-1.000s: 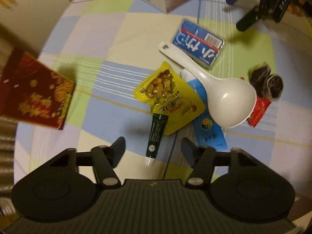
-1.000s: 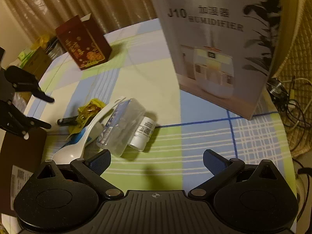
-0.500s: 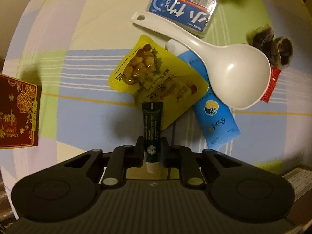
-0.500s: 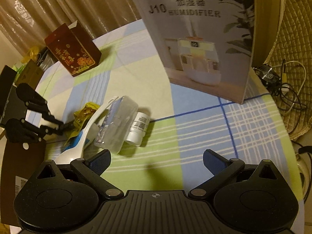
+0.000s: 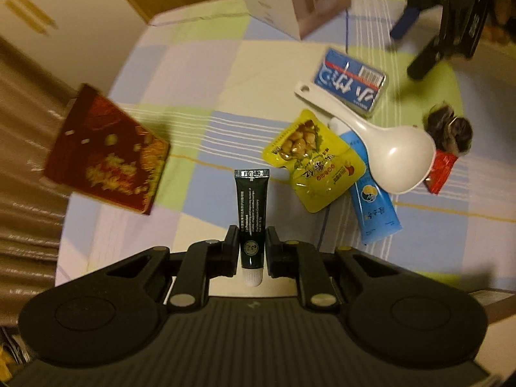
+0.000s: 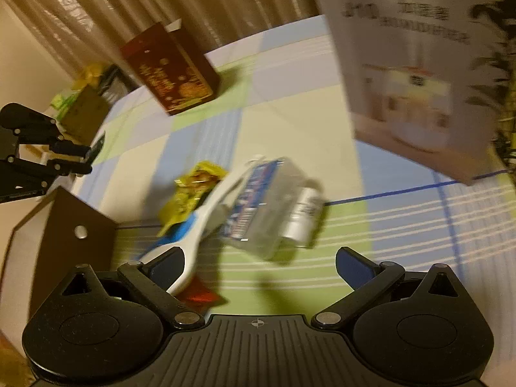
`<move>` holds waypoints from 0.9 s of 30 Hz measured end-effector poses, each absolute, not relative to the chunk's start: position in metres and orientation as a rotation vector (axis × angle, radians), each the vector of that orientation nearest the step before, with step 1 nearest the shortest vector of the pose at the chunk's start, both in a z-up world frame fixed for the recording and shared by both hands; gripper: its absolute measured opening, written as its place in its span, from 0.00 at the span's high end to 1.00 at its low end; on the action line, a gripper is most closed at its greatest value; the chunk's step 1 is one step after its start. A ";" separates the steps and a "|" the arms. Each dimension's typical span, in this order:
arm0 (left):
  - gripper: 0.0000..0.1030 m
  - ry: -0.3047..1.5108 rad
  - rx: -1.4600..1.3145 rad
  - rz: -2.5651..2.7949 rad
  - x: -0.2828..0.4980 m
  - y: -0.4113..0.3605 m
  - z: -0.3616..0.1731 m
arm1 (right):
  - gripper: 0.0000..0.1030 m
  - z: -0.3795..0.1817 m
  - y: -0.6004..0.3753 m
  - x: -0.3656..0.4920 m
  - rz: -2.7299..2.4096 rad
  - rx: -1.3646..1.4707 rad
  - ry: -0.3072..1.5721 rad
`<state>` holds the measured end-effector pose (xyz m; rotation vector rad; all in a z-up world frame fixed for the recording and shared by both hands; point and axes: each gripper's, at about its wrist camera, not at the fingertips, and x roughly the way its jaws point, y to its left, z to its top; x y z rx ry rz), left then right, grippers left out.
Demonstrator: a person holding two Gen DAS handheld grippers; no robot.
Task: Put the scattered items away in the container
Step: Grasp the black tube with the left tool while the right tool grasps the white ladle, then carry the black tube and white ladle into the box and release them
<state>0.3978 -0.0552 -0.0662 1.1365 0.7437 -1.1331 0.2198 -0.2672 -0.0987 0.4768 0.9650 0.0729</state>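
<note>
Checked-cloth counter [image 5: 200,64], 1 heap of clutter beside yellow snack pouch [image 5: 311,161]: left hand-held gripper [image 5: 252,251] clamped on dark green tube [image 5: 251,213], held clear, seemingly bound for red box [image 5: 106,158]; right hand-held gripper [image 6: 258,264] open, empty, over white scoop [image 6: 206,219].

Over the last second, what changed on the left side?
The left gripper closed on the dark green tube and lifted it off the yellow snack pouch. The right gripper is open and empty as before. The white spoon, blue tube and red box have not moved.
</note>
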 end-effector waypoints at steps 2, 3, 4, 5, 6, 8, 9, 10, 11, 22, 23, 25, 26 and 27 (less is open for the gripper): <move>0.88 0.720 1.100 -1.107 0.393 -0.045 -0.053 | 0.00 -0.100 -0.262 0.223 0.102 0.496 0.965; 0.88 0.712 1.077 -1.095 0.390 -0.040 -0.046 | 0.00 -0.101 -0.259 0.226 0.120 0.505 0.966; 0.88 0.704 1.051 -1.085 0.386 -0.034 -0.039 | 0.00 -0.102 -0.256 0.228 0.135 0.511 0.963; 0.88 0.695 1.024 -1.075 0.382 -0.028 -0.031 | 0.01 -0.104 -0.253 0.230 0.146 0.516 0.961; 0.88 0.687 1.002 -1.068 0.379 -0.023 -0.025 | 0.20 -0.106 -0.250 0.233 0.167 0.524 0.966; 0.88 0.665 0.966 -1.049 0.369 -0.012 -0.013 | 0.29 -0.114 -0.245 0.239 0.190 0.571 0.993; 0.88 0.656 0.949 -1.040 0.365 -0.007 -0.007 | 0.29 -0.119 -0.244 0.241 0.187 0.603 1.008; 0.88 0.648 0.930 -1.030 0.360 -0.002 -0.002 | 0.29 -0.123 -0.244 0.244 0.186 0.630 1.018; 0.88 0.641 0.912 -1.017 0.356 0.003 0.002 | 0.29 -0.127 -0.243 0.246 0.190 0.654 1.022; 0.88 0.680 0.757 -0.874 0.323 0.061 0.014 | 0.80 -0.153 -0.235 0.261 0.210 0.785 1.053; 0.88 0.688 0.747 -0.861 0.321 0.066 0.013 | 0.86 -0.155 -0.235 0.262 0.204 0.803 1.056; 0.88 0.701 0.729 -0.836 0.315 0.074 0.012 | 0.93 -0.157 -0.236 0.260 0.197 0.820 1.046; 0.88 0.706 0.718 -0.827 0.311 0.079 0.011 | 0.93 -0.156 -0.236 0.259 0.199 0.825 1.039; 0.88 0.712 0.709 -0.819 0.309 0.083 0.010 | 0.93 -0.154 -0.237 0.257 0.200 0.834 1.027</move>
